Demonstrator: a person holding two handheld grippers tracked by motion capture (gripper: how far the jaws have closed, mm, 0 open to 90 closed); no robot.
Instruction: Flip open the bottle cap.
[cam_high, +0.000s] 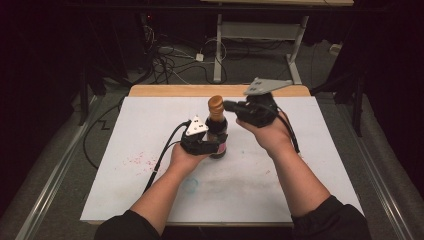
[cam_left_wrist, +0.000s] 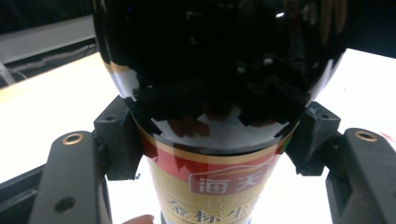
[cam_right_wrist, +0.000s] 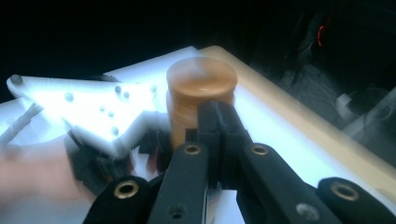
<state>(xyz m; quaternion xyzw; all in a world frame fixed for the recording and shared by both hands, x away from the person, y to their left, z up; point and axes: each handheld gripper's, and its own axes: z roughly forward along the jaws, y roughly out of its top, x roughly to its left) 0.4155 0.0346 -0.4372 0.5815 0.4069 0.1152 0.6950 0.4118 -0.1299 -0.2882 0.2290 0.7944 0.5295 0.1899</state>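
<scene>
Between the left hand-held gripper's (cam_high: 209, 145) clamped jaws stands an upright dark glass bottle (cam_high: 218, 131), brown-capped, red-and-gold labelled.

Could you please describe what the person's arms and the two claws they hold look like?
Both forearms are bare below dark sleeves. The left claw and right claw are black, each topped by a grey three-cornered plate and trailing a black cable. Brass-coloured rivets dot the jaws.
</scene>
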